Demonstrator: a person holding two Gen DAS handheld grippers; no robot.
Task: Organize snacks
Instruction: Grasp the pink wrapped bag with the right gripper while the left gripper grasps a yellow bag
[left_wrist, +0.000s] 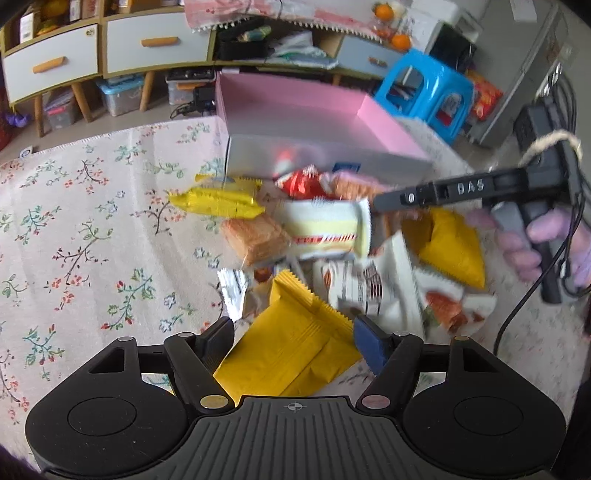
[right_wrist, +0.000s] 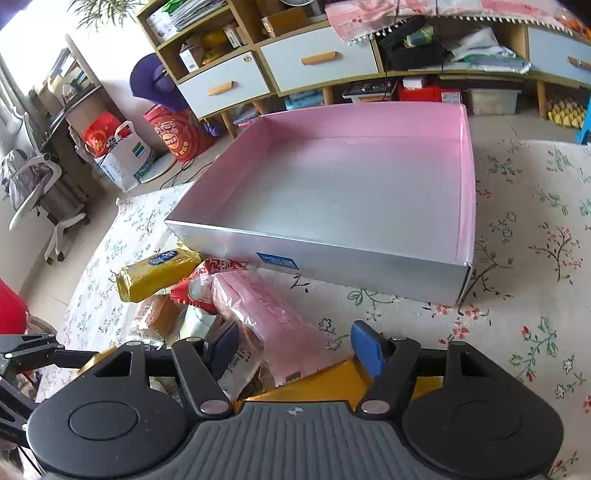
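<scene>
A pile of snack packets lies on the floral cloth in front of a silver box with a pink lining (left_wrist: 332, 158), which is empty in the right wrist view (right_wrist: 332, 192). My left gripper (left_wrist: 295, 339) is open, its fingers either side of a yellow packet (left_wrist: 291, 347). My right gripper (right_wrist: 295, 349) is open above a pink-wrapped bread pack (right_wrist: 273, 317) and a yellow packet (right_wrist: 325, 384). It shows side-on in the left wrist view (left_wrist: 380, 206), over a white and yellow packet (left_wrist: 328, 230).
More packets lie around: a yellow bar (left_wrist: 218, 201), a red bag (left_wrist: 303, 182), a white bag (left_wrist: 373, 288). A blue stool (left_wrist: 424, 88) and drawer cabinets (left_wrist: 110, 48) stand behind the box. Bags (right_wrist: 122, 155) sit on the floor at the left.
</scene>
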